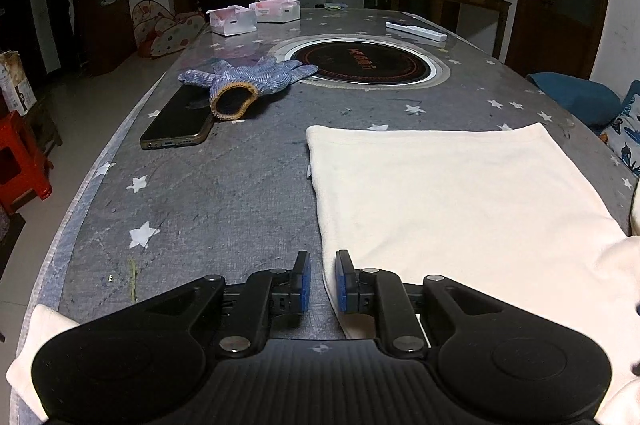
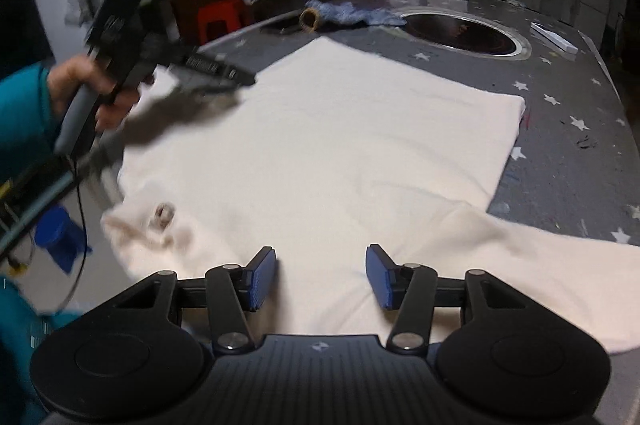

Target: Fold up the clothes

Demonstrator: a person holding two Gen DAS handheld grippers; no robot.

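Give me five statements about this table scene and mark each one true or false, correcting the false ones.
1. The white garment lies spread out on the table. True.
2. The right gripper is clamped on a sleeve. False: its jaws stand open with nothing between them, above the cloth.
3. The knit glove lies partly on the phone. True.
4. The left gripper grips the garment's edge. False: its jaws are open with a narrow gap, the edge lies between them, not pinched.
5. Two tissue boxes stand at the far end of the table. True.
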